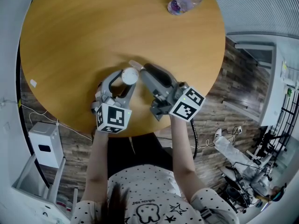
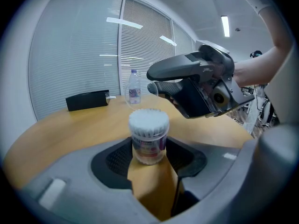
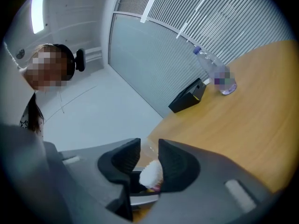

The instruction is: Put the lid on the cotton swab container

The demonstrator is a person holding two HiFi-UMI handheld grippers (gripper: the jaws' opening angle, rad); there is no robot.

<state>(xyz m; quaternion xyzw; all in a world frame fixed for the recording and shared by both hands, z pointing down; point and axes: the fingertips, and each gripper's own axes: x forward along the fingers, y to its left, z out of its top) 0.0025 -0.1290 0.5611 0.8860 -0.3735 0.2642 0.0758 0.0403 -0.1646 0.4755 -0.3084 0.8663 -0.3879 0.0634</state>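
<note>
The cotton swab container stands upright on the round wooden table. It has no lid, and its white swab tips are bare. My left gripper is shut on its sides, low on the body. My right gripper hovers just above and to the right of the container, pointing nearly level. A clear lid spans the narrow gap between its jaws, faint and hard to make out. Below those jaws the swab tips show. In the left gripper view the right gripper hangs over the container.
A water bottle lies at the table's far right. A black box sits at the far edge. The table's near edge is just under both grippers. A white unit stands on the floor to the left.
</note>
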